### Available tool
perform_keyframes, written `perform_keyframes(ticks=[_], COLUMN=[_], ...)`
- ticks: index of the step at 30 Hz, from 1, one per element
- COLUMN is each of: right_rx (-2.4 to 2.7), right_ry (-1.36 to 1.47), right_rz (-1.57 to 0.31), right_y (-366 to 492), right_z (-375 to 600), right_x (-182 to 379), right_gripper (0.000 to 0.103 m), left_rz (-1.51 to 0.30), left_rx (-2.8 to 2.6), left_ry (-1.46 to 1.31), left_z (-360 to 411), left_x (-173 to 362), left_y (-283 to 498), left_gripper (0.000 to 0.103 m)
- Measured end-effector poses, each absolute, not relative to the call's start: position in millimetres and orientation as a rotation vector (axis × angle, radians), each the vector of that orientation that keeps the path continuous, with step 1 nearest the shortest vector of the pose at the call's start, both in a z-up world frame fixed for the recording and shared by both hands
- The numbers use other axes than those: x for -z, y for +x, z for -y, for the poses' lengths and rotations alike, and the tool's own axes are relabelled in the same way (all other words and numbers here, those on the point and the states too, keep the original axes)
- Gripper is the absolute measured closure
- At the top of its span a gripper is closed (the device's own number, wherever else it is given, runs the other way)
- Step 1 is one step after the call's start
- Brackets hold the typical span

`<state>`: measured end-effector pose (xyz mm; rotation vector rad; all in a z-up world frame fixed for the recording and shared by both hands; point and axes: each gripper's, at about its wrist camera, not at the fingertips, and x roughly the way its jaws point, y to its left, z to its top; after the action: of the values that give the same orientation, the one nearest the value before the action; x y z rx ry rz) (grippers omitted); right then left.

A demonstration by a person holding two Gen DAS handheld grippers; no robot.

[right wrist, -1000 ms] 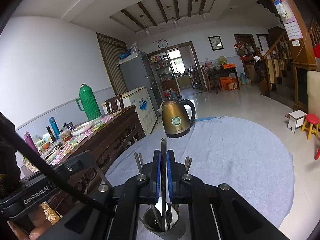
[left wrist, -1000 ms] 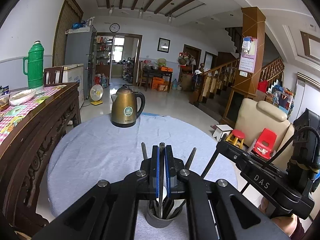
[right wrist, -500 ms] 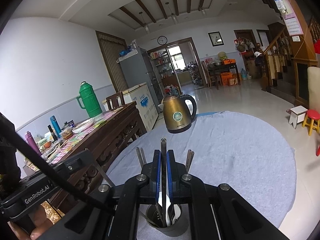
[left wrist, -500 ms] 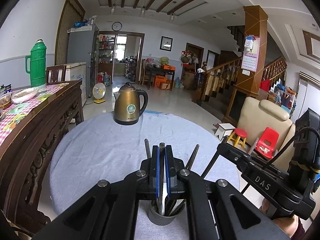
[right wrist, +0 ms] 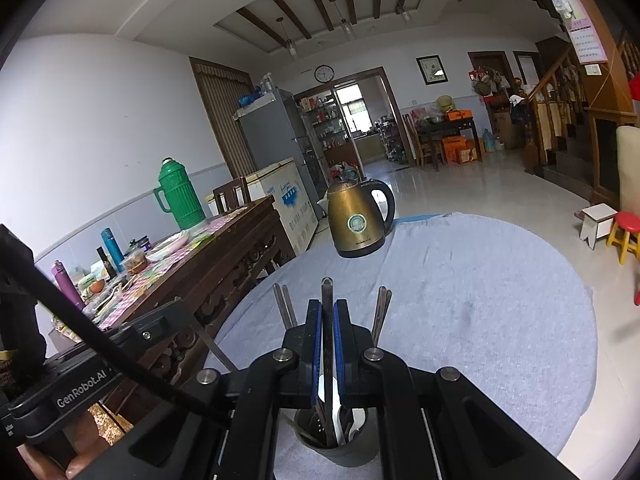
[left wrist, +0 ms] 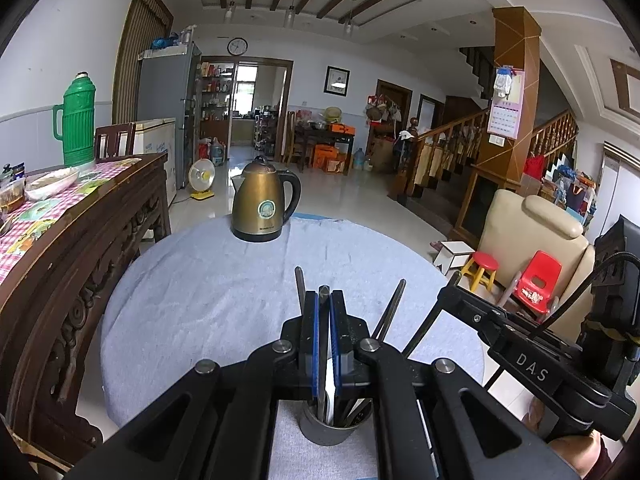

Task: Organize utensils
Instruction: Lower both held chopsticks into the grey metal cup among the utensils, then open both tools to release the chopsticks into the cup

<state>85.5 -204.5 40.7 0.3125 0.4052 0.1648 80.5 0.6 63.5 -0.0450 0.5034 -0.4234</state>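
Holding one utensil apiece, both grippers are recorded above the grey cup [left wrist: 328, 428] at lower centre. Left gripper [left wrist: 325, 336]: clamped on a dark handle [left wrist: 323, 300]. Right gripper [right wrist: 327, 344]: clamped on a dark handle [right wrist: 327, 300]. Against the views a second ago, the cup is seen slightly lower beneath the fingers; a lift out of the cup is judged likely. Utensil ends are hidden inside the cup; kinds cannot be told. Kettle [left wrist: 262, 210] is noted on the bench [left wrist: 200, 300], well apart.

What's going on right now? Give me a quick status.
Left tool shut on a utensil handle. Right tool shut on a utensil handle. Both over the utensil cup. Nothing blocking.
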Motion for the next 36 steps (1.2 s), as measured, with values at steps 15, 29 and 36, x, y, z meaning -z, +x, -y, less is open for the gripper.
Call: perform_keyframes(ticks=[15,29,36], right_rx=[-0.167,-0.165,-0.157], right_ry=[0.318,0.327,0.347], right_rz=[-0.420,-0.430,-0.449], right_y=[85,86,90], right_z=[204,203,204], right_x=[-35,-31,-24], right_gripper=[0.096,0.096,0.096], left_rz=[-0.547,-0.585,-0.590], left_rx=[0.413,0.413,0.411], left_ry=[-0.047,-0.059,-0.059], left_z=[1,-1,-1], left_x=[-51,-40,-36], left_y=[89,96,100], left_gripper=[0.098,0.098,0.098])
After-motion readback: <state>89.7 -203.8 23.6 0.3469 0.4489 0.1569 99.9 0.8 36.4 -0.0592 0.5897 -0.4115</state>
